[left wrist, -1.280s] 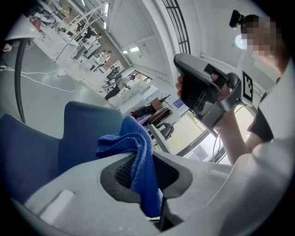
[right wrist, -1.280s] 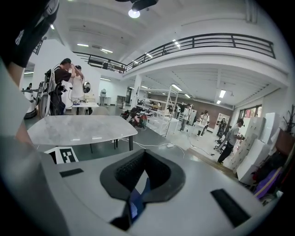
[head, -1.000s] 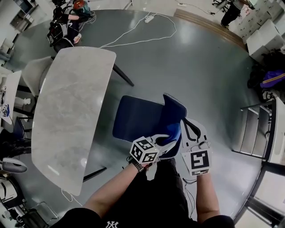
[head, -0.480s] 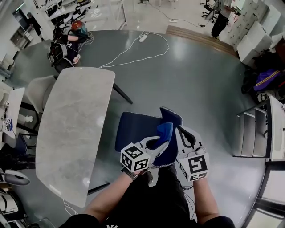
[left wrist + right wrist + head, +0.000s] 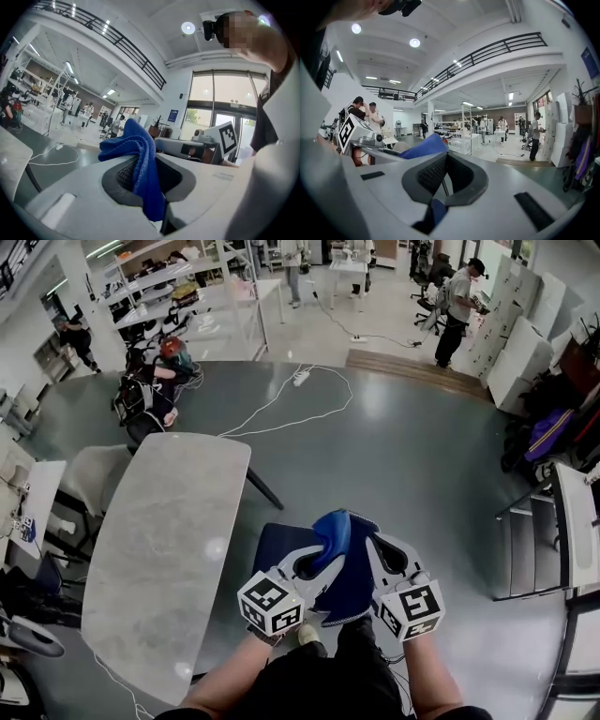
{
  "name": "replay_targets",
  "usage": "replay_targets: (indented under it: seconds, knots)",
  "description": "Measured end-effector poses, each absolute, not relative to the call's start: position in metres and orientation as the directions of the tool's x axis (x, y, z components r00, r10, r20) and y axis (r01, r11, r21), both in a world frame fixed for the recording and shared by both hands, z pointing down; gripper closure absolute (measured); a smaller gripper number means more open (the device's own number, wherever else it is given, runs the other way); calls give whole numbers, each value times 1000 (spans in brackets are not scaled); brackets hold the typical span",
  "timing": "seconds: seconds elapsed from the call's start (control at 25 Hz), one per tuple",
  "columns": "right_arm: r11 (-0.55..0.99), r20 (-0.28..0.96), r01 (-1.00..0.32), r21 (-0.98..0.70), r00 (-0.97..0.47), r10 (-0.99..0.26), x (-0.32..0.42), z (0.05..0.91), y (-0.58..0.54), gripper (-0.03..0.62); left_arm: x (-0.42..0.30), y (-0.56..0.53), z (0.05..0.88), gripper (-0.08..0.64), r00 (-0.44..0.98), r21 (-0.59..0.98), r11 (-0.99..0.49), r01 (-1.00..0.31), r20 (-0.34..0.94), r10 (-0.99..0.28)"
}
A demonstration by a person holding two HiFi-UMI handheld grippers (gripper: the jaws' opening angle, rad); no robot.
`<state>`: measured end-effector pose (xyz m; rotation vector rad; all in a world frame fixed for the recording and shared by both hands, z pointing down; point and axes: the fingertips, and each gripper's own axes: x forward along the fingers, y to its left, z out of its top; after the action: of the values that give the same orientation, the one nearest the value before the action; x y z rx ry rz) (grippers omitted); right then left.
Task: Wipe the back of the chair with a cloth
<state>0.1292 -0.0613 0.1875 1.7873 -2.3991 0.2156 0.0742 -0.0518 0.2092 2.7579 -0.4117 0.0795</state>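
Grey glossy floor (image 5: 422, 446) all round, white cable looped on it at the far side. Pale grey marble-look tabletop (image 5: 159, 540) on the left. Dark blue padded chair (image 5: 270, 542) just right of the tabletop, seat toward the table, backrest toward the person.

Bright blue microfibre cloth (image 5: 330, 532) (image 5: 136, 154) is bunched up over the top of the backrest in the head view, between the two claws. Can't tell if it touches the chair.

Left claw (image 5: 317, 563) (image 5: 140, 176): pinching the cloth. Fabric runs down between the dark pads and a fold sticks out above them.

Right claw (image 5: 382, 557) (image 5: 443, 180): pressed together, nothing between the pads. It sits just right of the cloth, whose blue edge (image 5: 424, 146) shows left of it.
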Motion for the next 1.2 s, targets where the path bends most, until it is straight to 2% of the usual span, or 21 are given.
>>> replay_targets:
  seconds: [0.44,1.2]
  knots:
    - [319,134,-939,-129,-336,-932,101,151,-61,580,44,-57,143,502,934,237,-906,-350,17,-357]
    - [361,138,-925,-121,-375,-917,71,155,-69,580,18,-67,145,502,918,225,-894,-387,4,-396]
